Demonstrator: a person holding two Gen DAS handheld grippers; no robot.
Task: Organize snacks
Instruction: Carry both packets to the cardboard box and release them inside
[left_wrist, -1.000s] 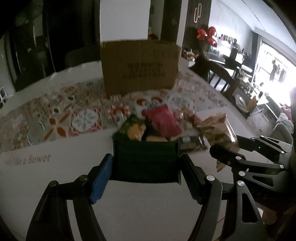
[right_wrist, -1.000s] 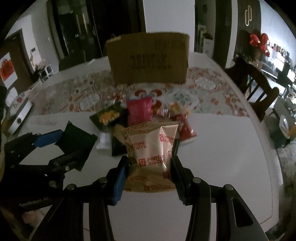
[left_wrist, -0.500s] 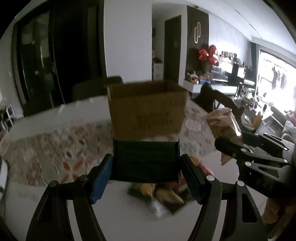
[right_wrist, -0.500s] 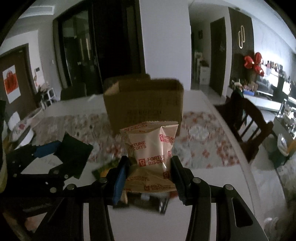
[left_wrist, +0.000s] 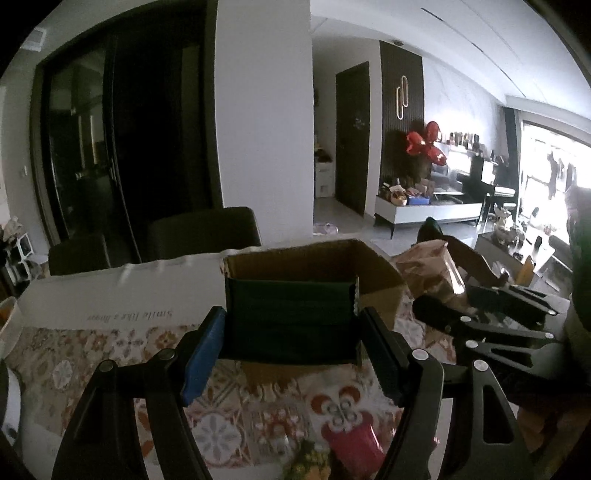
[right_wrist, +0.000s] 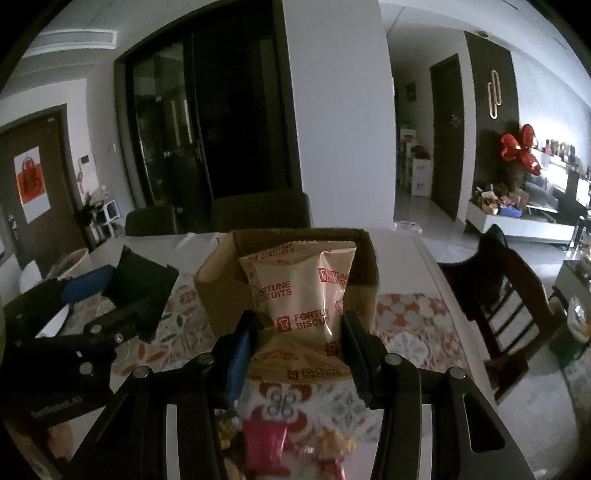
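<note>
A: What is the left gripper (left_wrist: 291, 350) carrying?

B: Its 2 pads pinch a dark green packet (left_wrist: 290, 319), lifted off the table (left_wrist: 110, 291), with the open cardboard box (left_wrist: 376, 275) just behind at 12 o'clock.

A: And the right gripper (right_wrist: 297, 349)?

B: It squeezes a beige Fortune Biscuits pack (right_wrist: 299, 295) by both sides, upright, in front of the same box. In its view the left gripper sits at 9 o'clock.

A: The other snacks?

B: A pink pouch (right_wrist: 264, 441) and some yellow bags (left_wrist: 308, 461) lie on the patterned mat (right_wrist: 406, 332) at 6 o'clock, below both grippers.
</note>
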